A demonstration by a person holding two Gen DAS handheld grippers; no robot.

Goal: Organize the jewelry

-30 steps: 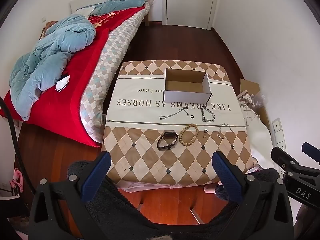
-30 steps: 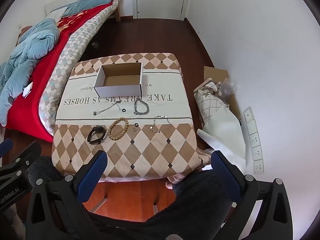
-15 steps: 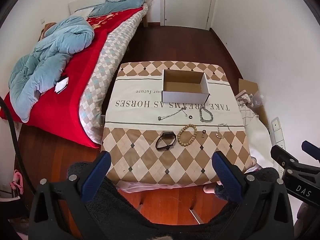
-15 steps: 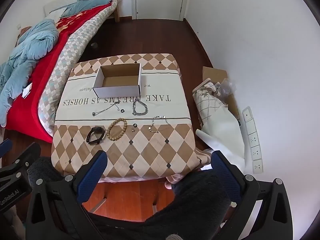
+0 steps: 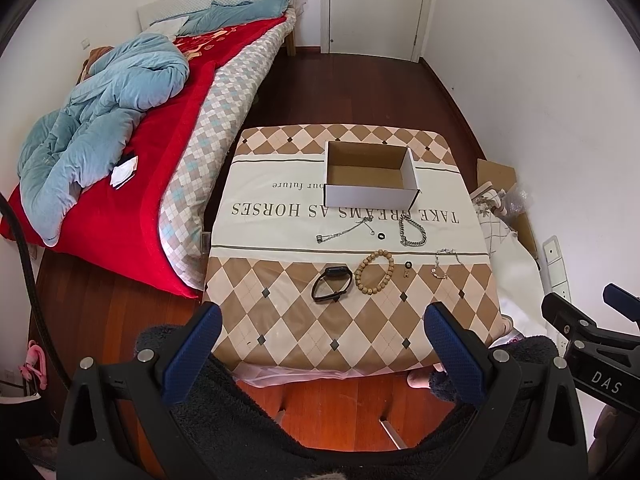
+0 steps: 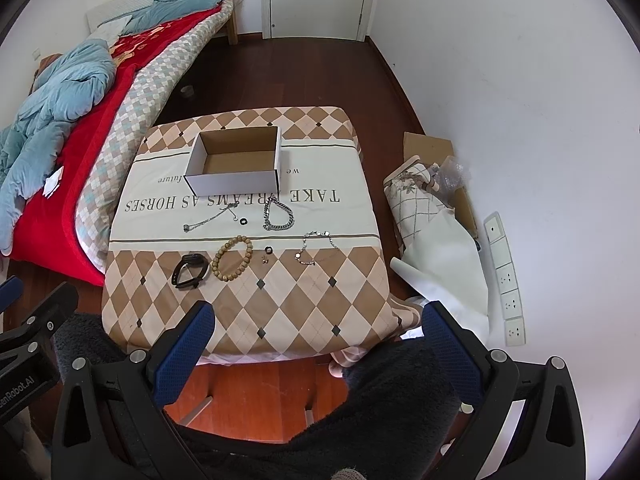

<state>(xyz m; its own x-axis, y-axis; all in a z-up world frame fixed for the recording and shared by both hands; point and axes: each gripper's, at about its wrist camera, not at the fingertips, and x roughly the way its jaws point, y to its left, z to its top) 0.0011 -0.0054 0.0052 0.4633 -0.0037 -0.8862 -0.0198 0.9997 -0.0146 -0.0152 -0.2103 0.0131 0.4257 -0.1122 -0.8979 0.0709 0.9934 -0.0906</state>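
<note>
An empty cardboard box stands at the far side of a cloth-covered table. In front of it lie a thin silver necklace, a thick silver chain, a wooden bead bracelet, a black watch band, small black rings and a fine chain bracelet. My left gripper and right gripper hover open, high above the table's near edge, holding nothing.
A bed with a red blanket and blue duvet runs along the left. Folded cloth and cardboard lie on the floor at the right by a white wall with sockets. A closed door is at the far end.
Both cameras have drifted slightly, so the table sits a little higher in view. Nothing on the table has moved and both grippers stay open.
</note>
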